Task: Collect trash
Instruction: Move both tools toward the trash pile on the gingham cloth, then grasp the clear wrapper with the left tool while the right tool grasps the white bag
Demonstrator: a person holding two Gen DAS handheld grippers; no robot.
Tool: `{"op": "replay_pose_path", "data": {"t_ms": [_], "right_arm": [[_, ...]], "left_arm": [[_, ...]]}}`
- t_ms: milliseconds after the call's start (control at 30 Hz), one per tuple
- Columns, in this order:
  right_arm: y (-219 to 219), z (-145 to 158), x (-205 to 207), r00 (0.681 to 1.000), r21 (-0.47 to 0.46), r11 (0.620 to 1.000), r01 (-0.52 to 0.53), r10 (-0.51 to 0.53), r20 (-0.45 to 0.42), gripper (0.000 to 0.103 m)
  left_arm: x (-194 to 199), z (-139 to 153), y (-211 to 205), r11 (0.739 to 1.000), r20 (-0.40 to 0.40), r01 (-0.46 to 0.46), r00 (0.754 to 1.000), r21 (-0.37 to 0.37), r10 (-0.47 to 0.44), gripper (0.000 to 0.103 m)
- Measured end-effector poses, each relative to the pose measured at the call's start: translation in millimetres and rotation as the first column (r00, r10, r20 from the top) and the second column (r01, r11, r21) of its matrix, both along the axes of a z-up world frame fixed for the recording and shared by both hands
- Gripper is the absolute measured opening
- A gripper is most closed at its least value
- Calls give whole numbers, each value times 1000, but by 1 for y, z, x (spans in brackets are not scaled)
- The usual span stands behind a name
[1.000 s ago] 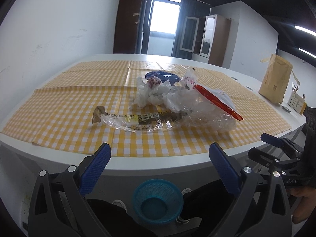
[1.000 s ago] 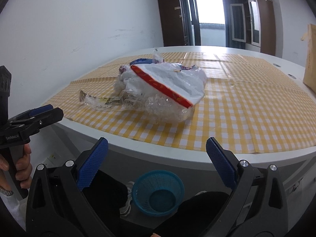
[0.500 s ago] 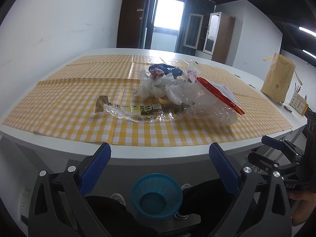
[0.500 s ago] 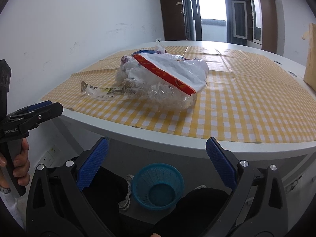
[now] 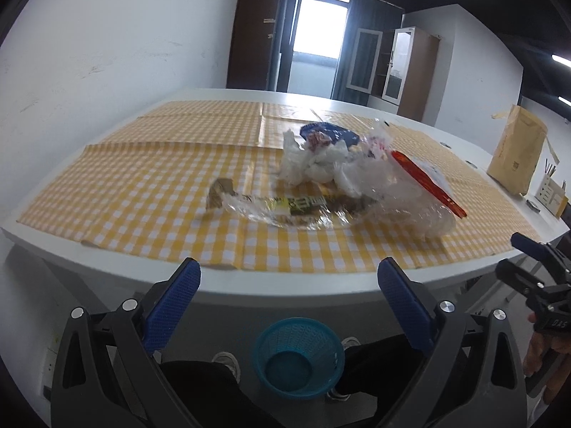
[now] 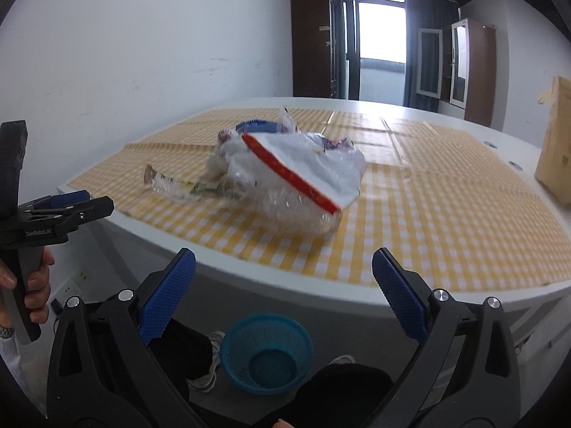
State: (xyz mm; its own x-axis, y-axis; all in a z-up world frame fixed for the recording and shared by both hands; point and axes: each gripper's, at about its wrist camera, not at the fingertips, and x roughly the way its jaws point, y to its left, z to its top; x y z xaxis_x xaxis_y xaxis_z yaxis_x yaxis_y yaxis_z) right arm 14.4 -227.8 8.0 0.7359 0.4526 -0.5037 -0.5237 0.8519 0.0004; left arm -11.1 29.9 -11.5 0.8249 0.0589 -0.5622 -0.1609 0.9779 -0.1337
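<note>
Up close, the left gripper (image 5: 289,287) has its jaws spread wide with nothing between them, its blue pads (image 5: 171,303) held below the near edge of the table (image 5: 285,289). The right gripper (image 6: 283,281) is just as wide apart and empty, also short of the table's rim and touching nothing.

Below both grippers, a small blue basket (image 5: 299,356) sits on the floor beside the person's dark trouser legs and shoes.

Farther out, a yellow and white checked cloth (image 5: 142,185) covers the tabletop, and the trash lies on it near the middle, well apart from both grippers. Nearest the left gripper is a long clear wrapper (image 5: 285,208) with printed lettering, lying flat on the cloth. Behind it and touching it is a heap of crumpled clear and white plastic bags (image 5: 321,164), with a blue piece (image 5: 330,132) at the back. A white bag with a red strip (image 6: 296,171) lies over the right side of the heap, resting on a clear crinkled bag (image 5: 421,214).

At the table's far right edge stands a brown paper bag (image 5: 517,153), upright and well apart from the heap. Each hand (image 6: 25,285) shows at the edge of the other gripper's view, wrapped around a black handle.
</note>
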Motion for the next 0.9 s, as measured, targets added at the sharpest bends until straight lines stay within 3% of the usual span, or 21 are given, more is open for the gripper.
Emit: {"op": "replay_pose_path", "data": {"t_ms": [167,600,900], "right_arm": [[17,15,16,999,-24,1000,-3,5,49,94],[71,27,71,997,-131,991,15,-5,83,90],[112,18,107,999,-251,968,-2,11,36,68]], "left_arm": [[18,5,18,1000,1,-24,1000,-9,24,97],[67,-17,61,997,-71,-63,996,-53,59,97],[98,-26,83,996,-99,-37,995,-86,28,96]]}}
